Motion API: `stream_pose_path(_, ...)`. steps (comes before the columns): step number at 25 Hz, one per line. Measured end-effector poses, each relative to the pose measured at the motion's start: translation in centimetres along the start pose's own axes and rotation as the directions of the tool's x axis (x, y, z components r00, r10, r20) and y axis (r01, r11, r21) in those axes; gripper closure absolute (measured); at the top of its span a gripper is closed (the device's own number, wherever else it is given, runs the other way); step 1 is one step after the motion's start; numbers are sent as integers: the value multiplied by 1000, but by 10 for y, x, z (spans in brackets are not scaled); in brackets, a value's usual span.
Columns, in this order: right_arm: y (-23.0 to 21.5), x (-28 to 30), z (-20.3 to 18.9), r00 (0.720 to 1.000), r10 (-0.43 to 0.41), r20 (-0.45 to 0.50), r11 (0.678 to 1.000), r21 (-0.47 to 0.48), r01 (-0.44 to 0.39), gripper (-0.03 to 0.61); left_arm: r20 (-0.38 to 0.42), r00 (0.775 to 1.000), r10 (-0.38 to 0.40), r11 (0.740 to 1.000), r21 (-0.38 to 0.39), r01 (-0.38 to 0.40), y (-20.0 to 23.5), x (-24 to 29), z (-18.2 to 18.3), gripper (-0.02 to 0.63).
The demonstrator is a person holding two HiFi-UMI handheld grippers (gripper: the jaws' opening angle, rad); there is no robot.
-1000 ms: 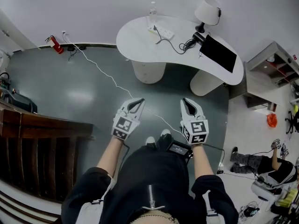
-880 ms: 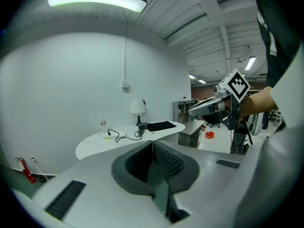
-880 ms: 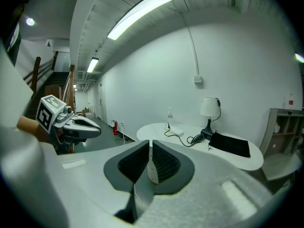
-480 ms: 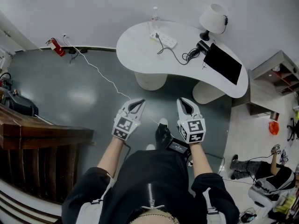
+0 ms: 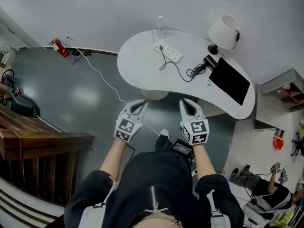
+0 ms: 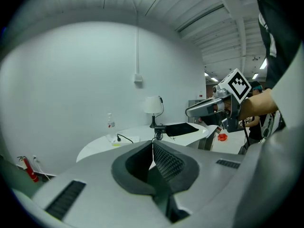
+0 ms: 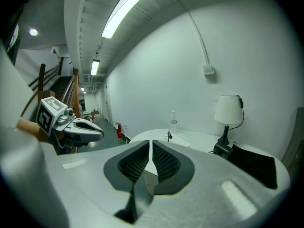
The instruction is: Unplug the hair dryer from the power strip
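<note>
A white power strip lies on the far part of the curved white table, with a black plug in it. Its black cord runs right to the black hair dryer beside the lamp. My left gripper and right gripper are held side by side in front of the table's near edge, both shut and empty, well short of the strip. In the left gripper view the strip is seen past the shut jaws; in the right gripper view the strip and the dryer lie ahead.
A clear bottle stands behind the strip and a black flat pad lies at the table's right. A white cable crosses the floor from the wall near a fire extinguisher. Wooden railing at left; a person sits at bottom right.
Both grippers and the person have moved forward toward the table, which now lies closer under the view. Both jaws have stayed shut.
</note>
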State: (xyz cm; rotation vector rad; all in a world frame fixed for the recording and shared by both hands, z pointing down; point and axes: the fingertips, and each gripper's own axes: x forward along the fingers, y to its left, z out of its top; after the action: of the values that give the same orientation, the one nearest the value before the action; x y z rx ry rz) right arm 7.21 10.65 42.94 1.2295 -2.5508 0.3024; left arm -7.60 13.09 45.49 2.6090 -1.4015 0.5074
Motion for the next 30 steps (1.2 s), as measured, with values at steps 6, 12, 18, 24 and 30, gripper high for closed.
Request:
stream_pose_path(6,-34,31,7,999,39,-2,999,-5,-39,568,-25,999,29,999,-15,-30,16,39,8,600)
stream_pose_path(12,-59,49,9,998,70,-10,998,-8,-70,568,-32,998,57,998,-15,-58,27,68,17,601)
stream_pose_path(18,-74,58,12,997,79,-12,997,-5,-79,568,-41,997,64,998,-5,-64,35,86,22,600)
stream_pose_path(24,-83,70,14,997,79,-17,997,1,-79,568,-58,997,58,998,3,-58,44,102,22,600)
stream_pose_path(30,-100,90,22,997,77,-16,997,7,-77,568,-63,997,40,999,-6,-41,66,133,24,600)
